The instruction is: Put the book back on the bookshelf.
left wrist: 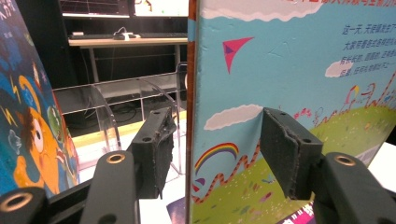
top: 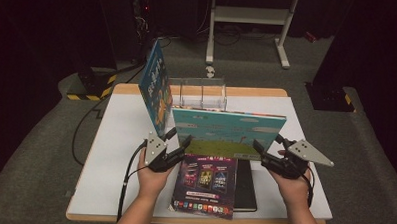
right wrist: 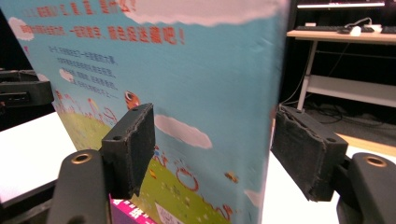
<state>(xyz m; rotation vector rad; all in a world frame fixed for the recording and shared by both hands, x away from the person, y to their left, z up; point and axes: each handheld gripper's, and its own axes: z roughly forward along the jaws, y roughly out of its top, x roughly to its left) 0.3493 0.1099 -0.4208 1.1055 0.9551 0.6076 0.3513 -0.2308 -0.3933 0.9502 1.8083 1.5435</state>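
High view: both tongs, left [top: 178, 141] and right [top: 266, 147], stand apart astride the upright sky-blue book [top: 229, 130].

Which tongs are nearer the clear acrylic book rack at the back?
Left. The left tongs sit just before the clear acrylic rack; the right tongs are farther out to the side.

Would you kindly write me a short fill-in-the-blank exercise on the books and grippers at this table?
1. The sky-blue picture book stands upright between the left gripper and the ____ gripper.
2. The transparent rack behind it is ____ of books.
3. The dark magazine lies ____ on the white table.
4. The tilted blue book stands to the rack's ____.

Missing words: right; empty; flat; left
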